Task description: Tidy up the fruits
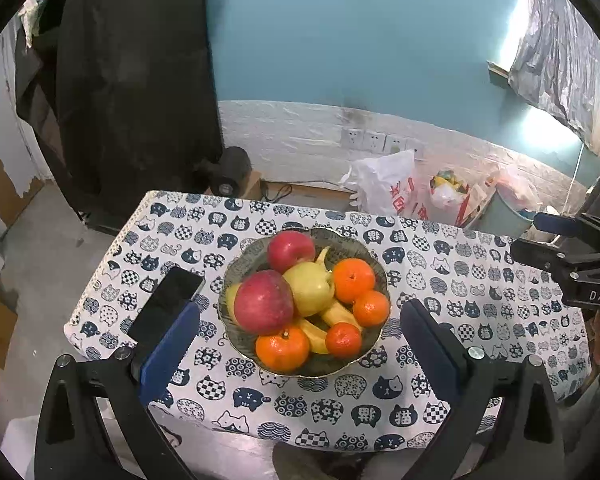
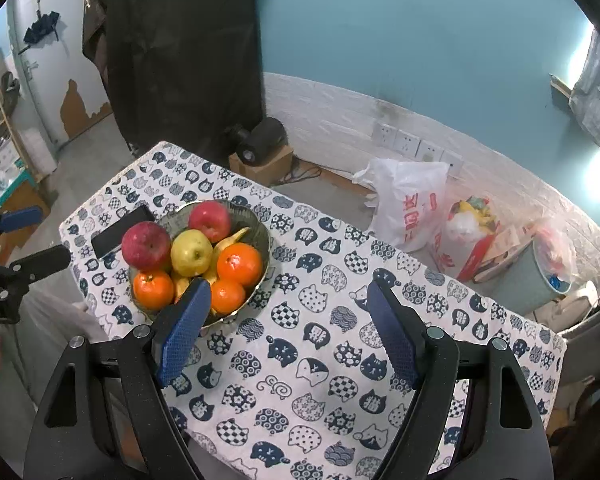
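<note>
Heaped in the bowl (image 1: 236, 340) at the middle of the cat-print tablecloth (image 1: 440, 264): two red apples (image 1: 263, 300), a yellow apple (image 1: 310, 288), oranges (image 1: 354, 280), bananas (image 1: 314, 334). Just left of the bowl, a black phone (image 1: 166, 300). Left gripper (image 1: 300, 344) above the bowl, jaws wide, empty. Right gripper (image 2: 290, 328) right of the bowl, likewise spread, holding nothing. Only in right-wrist view: shelving (image 2: 0, 120) far left of the bowl.
</note>
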A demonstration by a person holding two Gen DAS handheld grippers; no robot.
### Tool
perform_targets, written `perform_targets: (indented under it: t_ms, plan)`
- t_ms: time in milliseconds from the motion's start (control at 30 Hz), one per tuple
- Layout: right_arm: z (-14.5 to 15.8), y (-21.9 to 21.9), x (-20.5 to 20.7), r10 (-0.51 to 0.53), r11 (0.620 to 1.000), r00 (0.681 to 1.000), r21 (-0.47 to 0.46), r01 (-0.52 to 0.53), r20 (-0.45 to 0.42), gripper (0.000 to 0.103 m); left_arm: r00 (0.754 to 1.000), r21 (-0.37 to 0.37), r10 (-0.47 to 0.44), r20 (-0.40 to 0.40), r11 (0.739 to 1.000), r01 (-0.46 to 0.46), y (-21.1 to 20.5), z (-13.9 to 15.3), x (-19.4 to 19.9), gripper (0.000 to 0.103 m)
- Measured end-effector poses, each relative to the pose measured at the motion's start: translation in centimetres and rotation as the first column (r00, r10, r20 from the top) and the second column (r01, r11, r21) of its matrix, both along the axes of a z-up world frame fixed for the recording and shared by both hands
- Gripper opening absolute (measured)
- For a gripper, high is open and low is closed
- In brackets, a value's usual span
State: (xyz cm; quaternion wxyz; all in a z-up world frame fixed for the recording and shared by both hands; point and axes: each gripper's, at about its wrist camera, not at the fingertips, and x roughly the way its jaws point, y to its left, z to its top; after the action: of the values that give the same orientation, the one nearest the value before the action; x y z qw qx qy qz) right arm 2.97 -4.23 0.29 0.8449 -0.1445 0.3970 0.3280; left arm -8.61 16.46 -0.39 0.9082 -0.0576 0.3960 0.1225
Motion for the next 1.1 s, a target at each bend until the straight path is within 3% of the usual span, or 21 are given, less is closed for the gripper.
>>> perform_targets:
  t_ms: [200, 1100]
  plan:
    - [-0.1, 0.0, 0.1, -0.004, 1.000, 1.000, -0.001, 0.004, -0.002, 0.079, 1.000, 0.058, -0.003, -0.002, 0.998, 0.003, -0.7, -0.1, 0.1, 0.101]
    - [-0.4, -0.5, 0.2, 0.000, 1.000, 1.000, -0.006, 0.000, -0.004, 0.079, 1.000, 0.082, -0.024, -0.004, 0.996, 0.024, -2.1, 0.2, 0.6, 0.101]
